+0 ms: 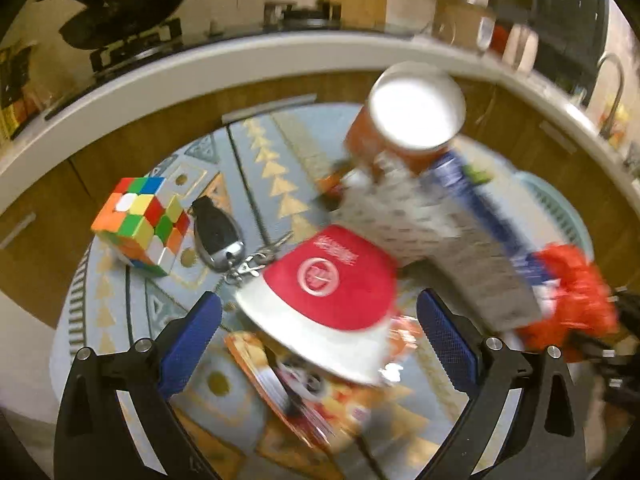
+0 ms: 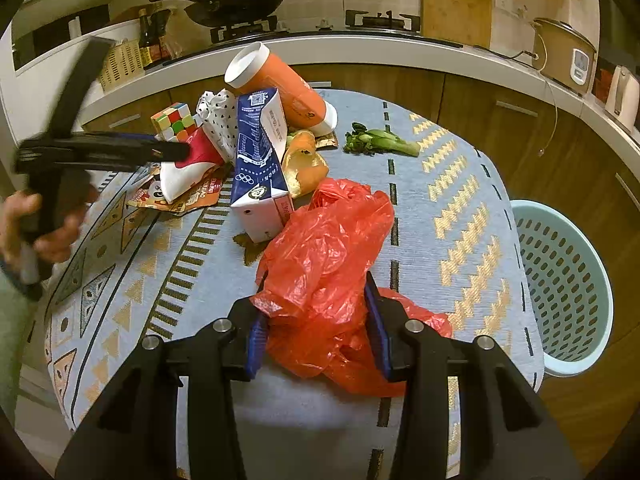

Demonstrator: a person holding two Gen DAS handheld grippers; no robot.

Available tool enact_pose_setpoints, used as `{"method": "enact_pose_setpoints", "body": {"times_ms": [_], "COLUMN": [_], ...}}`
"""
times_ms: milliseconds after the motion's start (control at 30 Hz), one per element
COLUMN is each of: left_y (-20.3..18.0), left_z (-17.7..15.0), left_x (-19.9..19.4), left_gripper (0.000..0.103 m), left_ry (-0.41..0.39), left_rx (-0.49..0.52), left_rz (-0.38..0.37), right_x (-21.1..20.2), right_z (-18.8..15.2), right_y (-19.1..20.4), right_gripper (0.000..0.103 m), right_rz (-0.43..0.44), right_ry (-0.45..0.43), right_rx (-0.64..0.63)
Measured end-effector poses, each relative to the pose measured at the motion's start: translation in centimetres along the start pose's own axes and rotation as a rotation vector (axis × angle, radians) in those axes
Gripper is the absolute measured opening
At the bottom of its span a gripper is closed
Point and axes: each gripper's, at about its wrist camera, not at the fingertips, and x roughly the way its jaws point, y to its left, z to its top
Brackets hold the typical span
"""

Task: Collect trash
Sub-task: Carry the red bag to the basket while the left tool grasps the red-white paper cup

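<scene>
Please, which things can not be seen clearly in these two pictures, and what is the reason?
- Inside of the pale blue perforated plastic basket: right wrist view, hidden by the table edge and its own wall.
- Print on the red-and-white paper cup: left wrist view, motion blur.
- Colourful snack wrapper: left view, partly covered by that cup.
- Whether the right gripper pinches the crumpled red plastic bag: the bag hides the pads.

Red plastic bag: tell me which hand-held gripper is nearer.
Right. The right hand-held gripper straddles the red plastic bag; the left hand-held gripper is over the trash pile beyond it.
</scene>
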Motion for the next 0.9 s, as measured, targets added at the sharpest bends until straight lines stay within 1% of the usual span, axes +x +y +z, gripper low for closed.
{"method": "enact_pose_setpoints", "body": {"times_ms": [133,300,467,633,800,900], "left_y": [0.4,0.1,-0.8,-1.2,-2.1,-2.9], "left_z": [0.3,0.2,-0.2,-0.6,-0.9,-0.7], "left_x": [1.6,1.1,0.9,-2.0,-5.8,-6.9], "left_gripper": [0.094,0.092,0.091,0.091,0.091,0.091], "left_ry": [0.019,0.002,0.003,-0.065,-0.148,-0.177], "left_rx": [0.018,-0.001,-0.005,-0.051,-0.072,-0.075], "left_rz": [-0.008,-0.024,0.03,0.014,-0.011,-0.025], "right_x": [-0.1,-0.1,-0.6,-1.7,-2.9,-3.6], "right_z": [0.0,0.1,0.0,0.2,0.5,0.7], "right_y": [-0.2,-0.4,-0.5,-0.6,-1.2,-1.4], "right_gripper": [0.039,0.038,0.034,0.032,0.031,0.031], "right_rz": [0.004,0.019,0.033,0.045,0.06,0.063], "right_ry": [0.0,-0.003,-0.018,-0.054,-0.085,-0.105], "right_rx": [0.001,0.009,0.016,0.012,0.032,0.039]}}
